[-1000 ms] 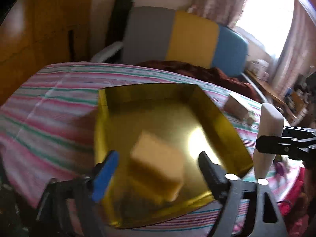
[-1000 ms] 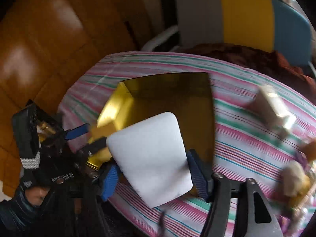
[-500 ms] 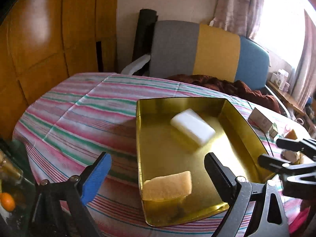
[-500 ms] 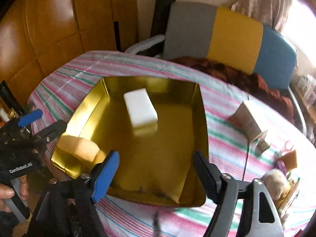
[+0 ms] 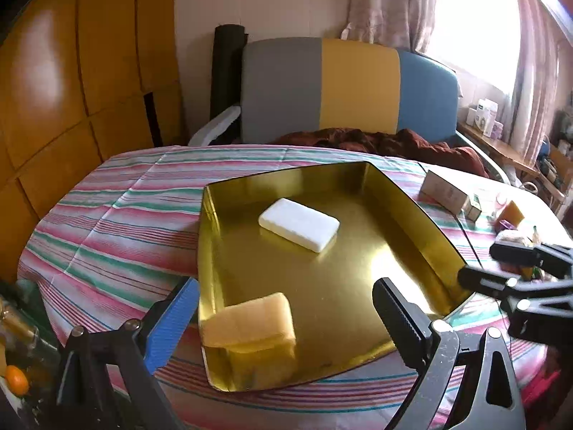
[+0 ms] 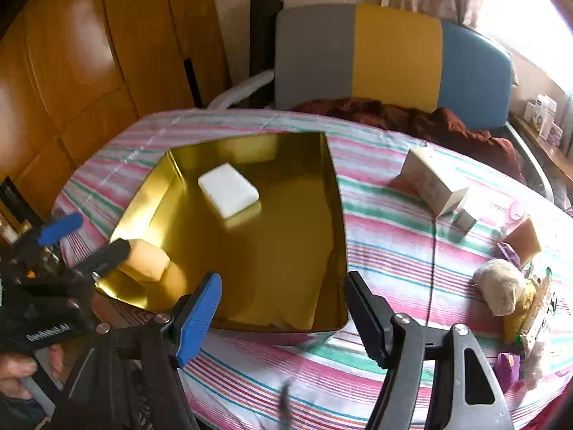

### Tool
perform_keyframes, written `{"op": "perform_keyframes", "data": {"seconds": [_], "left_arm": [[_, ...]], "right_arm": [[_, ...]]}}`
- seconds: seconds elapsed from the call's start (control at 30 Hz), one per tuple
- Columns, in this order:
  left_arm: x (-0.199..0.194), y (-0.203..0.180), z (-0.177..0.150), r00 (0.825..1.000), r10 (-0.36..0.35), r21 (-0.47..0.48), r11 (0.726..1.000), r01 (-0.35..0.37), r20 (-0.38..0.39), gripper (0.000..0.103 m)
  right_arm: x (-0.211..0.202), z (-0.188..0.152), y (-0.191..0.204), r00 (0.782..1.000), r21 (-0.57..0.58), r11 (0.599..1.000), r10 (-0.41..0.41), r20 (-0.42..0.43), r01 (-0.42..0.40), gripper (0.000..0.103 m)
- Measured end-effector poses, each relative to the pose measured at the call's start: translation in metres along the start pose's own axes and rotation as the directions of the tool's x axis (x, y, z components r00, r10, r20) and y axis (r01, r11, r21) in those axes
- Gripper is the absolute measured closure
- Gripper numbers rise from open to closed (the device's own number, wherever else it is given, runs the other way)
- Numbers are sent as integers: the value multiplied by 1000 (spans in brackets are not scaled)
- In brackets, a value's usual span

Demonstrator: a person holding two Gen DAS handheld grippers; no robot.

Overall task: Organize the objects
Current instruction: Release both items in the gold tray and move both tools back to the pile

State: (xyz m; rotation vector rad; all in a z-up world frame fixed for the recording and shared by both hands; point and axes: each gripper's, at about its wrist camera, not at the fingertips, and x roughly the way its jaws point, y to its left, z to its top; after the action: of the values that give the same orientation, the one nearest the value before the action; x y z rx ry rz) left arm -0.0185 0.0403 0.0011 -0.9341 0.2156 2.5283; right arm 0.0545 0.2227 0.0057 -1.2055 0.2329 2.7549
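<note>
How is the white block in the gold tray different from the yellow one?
The white block is white, thin and lies flat mid-tray; the yellow block is yellowish, thicker and sits in a near corner of the gold tray. Both are rounded rectangles lying loose inside, no tongs touching them.

Two hand-held grippers are angling downward side by side. The left gripper (image 5: 286,308) is opening, its blue and black fingers spread wide with nothing pinched between them. The right gripper (image 6: 283,301) is closing, its jaws likewise gripping nothing. A person's hand (image 6: 21,369) is wrapping the left gripper's handle at the lower left edge of the right wrist view.
</note>
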Motion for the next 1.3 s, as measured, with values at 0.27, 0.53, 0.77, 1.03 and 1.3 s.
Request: {"op": "perform_keyframes", "data": {"seconds": [0.27, 0.53, 0.77, 1.03, 1.3], "left_arm": [[-4, -22, -1, 1000, -31, 63, 998, 30, 4, 5], [2, -43, -3, 996, -85, 93, 992, 88, -37, 5], [3, -63, -3, 988, -145, 145, 978, 152, -54, 5], [6, -105, 0, 954, -281, 210, 931, 297, -103, 5], [17, -175, 2, 888, -411, 289, 841, 457, -208, 5]], "right_arm": [[-10, -8, -27, 999, 48, 998, -51, 17, 50, 31], [-17, -20, -75, 992, 138, 983, -125, -1, 124, 31], [-39, -25, -133, 980, 236, 952, -199, -2, 194, 30], [-91, -39, -219, 950, 451, 852, -312, 32, 265, 24], [-99, -64, -264, 945, 585, 773, -324, 30, 246, 24]]}}
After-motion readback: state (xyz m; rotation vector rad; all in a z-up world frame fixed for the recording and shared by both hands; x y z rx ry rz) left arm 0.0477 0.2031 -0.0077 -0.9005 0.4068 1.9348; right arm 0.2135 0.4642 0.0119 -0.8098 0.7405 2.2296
